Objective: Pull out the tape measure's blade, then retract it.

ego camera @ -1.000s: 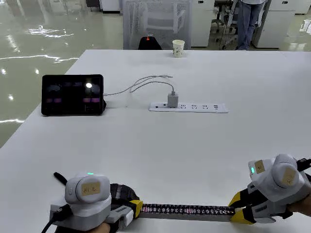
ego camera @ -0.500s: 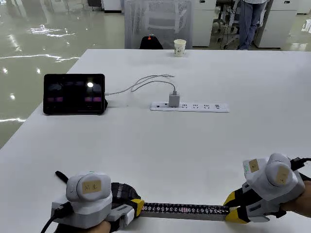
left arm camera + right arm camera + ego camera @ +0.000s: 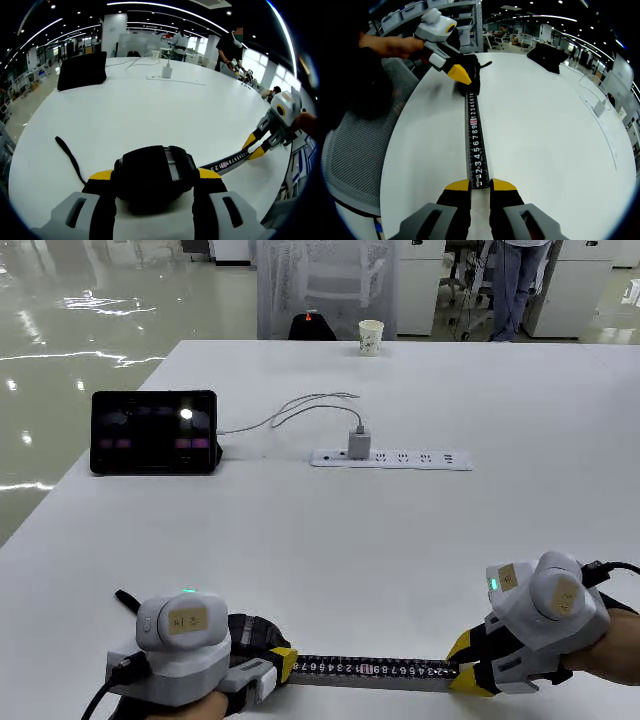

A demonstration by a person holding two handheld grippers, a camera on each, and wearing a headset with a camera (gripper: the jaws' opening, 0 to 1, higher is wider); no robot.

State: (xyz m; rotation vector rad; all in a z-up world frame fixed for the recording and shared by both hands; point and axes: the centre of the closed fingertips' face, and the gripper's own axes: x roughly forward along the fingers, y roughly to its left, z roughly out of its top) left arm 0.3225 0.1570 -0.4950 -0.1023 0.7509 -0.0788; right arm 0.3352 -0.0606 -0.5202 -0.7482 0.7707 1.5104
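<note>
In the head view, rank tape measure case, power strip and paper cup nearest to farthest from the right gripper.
From the right gripper on the blade:
1. tape measure case, in the left gripper.
2. power strip, mid-table.
3. paper cup, far edge.

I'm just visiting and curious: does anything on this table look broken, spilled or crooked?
Nothing stands out. The blade runs straight along the table from the tape measure in the left gripper to the right gripper, and the cup stands upright.
</note>
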